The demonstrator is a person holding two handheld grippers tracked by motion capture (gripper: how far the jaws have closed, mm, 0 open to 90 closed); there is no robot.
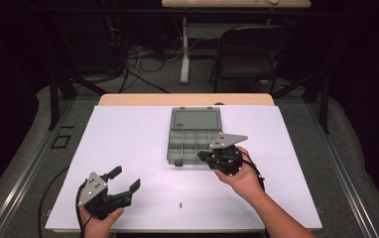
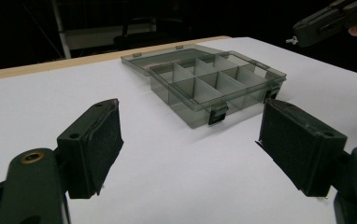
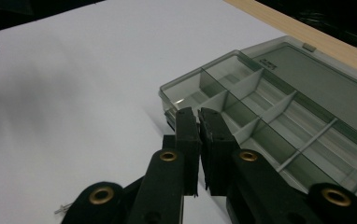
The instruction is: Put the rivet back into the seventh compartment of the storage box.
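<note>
Black right tongs [image 3: 199, 119] pressed together over organizer box [image 3: 279, 112]; left tongs [image 2: 190, 144] spread.

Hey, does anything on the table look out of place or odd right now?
One thing: a small screw lies loose on the white sheet, apart from the open box, whose compartments look empty. Nothing looks spilled or damaged.

A tiny object [image 1: 181, 204] on the white sheet [image 1: 143, 148] is too small to identify, and the right gripper [image 3: 199, 115] hides part of the organizer box's [image 3: 279, 107] near wall.
</note>
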